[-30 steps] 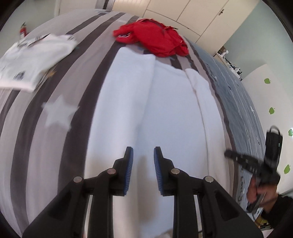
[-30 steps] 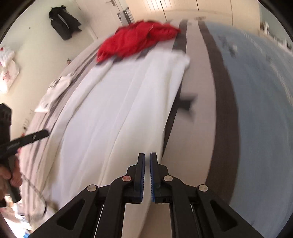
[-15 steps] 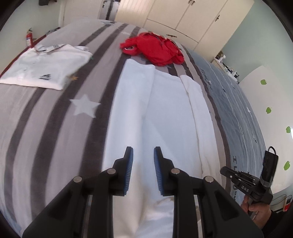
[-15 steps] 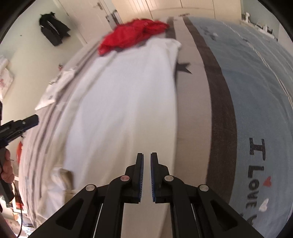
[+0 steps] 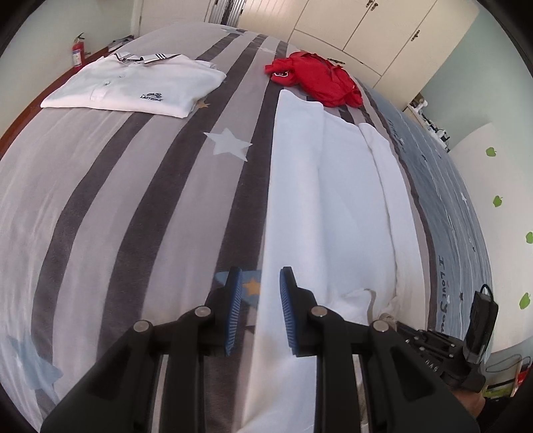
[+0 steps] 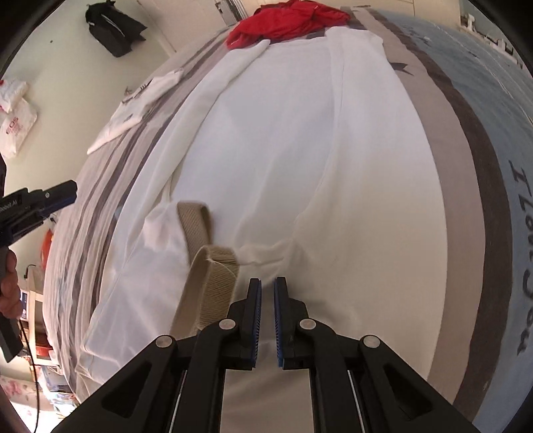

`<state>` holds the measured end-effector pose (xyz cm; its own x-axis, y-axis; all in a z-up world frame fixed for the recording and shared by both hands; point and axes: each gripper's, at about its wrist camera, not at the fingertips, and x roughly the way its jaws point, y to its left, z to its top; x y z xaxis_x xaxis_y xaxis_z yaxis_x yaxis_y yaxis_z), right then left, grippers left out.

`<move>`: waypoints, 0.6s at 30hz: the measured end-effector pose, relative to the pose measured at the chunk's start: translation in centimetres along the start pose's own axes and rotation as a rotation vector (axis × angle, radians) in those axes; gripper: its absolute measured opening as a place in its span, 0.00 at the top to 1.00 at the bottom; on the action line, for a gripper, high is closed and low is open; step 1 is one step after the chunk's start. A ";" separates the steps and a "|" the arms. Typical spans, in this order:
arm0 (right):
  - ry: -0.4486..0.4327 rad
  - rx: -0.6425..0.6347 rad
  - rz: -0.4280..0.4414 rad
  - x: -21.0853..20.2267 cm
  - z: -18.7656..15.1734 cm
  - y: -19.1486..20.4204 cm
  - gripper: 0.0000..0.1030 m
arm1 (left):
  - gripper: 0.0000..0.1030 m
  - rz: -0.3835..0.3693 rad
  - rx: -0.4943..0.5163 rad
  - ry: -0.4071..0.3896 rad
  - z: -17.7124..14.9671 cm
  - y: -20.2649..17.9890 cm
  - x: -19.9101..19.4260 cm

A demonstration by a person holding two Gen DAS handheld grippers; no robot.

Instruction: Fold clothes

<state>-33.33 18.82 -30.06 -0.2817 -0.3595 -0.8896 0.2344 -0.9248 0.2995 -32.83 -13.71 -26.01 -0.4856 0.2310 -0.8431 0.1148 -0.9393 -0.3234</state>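
Observation:
A white garment lies lengthwise on the striped bed, its two long sides folded inward. In the right wrist view the white garment fills the middle, with a beige ribbed collar at its near end. My left gripper is open and empty, above the garment's left near edge. My right gripper has its jaws a narrow gap apart, nothing between them, just above the near end beside the collar.
A folded white polo shirt lies at the far left of the bed. A crumpled red garment lies at the far end, also in the right wrist view. Wardrobes stand behind.
Both grippers have drawn back toward the near end of the garment. The left one has shifted left to the garment's edge; the right one has come over the collar.

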 end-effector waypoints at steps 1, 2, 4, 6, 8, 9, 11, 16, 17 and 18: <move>-0.010 0.011 0.002 -0.4 -0.1 -0.1 0.93 | 0.80 -0.007 0.007 -0.001 -0.1 0.1 -0.1; -0.025 0.019 -0.006 -0.9 0.0 0.0 0.93 | 0.80 -0.019 0.010 -0.008 0.0 0.1 -0.5; -0.055 0.033 -0.025 -1.9 0.3 0.1 0.93 | 0.80 -0.037 0.014 -0.023 0.1 0.0 -1.3; -0.083 0.042 -0.053 -2.9 0.6 0.1 0.93 | 0.80 -0.061 0.013 -0.022 0.3 -0.1 -1.9; -0.111 0.056 -0.073 -4.0 0.9 0.1 0.93 | 0.80 -0.068 0.036 -0.027 0.3 -0.5 -2.7; -0.123 0.063 -0.089 -4.5 1.0 0.1 0.93 | 0.80 -0.071 0.053 -0.031 0.2 -0.8 -3.1; -0.140 0.074 -0.105 -5.4 1.0 0.2 0.93 | 0.79 -0.063 0.093 -0.031 -0.1 -1.3 -3.7; -0.165 0.085 -0.156 -6.7 0.6 1.0 0.76 | 0.67 -0.071 0.119 -0.031 -1.7 -1.9 -4.8; -0.169 0.080 -0.160 -6.9 0.4 1.1 0.75 | 0.66 -0.063 0.128 -0.033 -2.1 -2.1 -4.9; -0.174 0.073 -0.161 -7.1 0.1 1.2 0.74 | 0.64 -0.054 0.137 -0.034 -2.6 -2.3 -5.0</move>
<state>-31.14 20.24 -23.38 -0.4673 -0.2167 -0.8571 0.1073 -0.9762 0.1883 -28.45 -12.05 -22.20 -0.5171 0.2752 -0.8105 -0.0304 -0.9522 -0.3040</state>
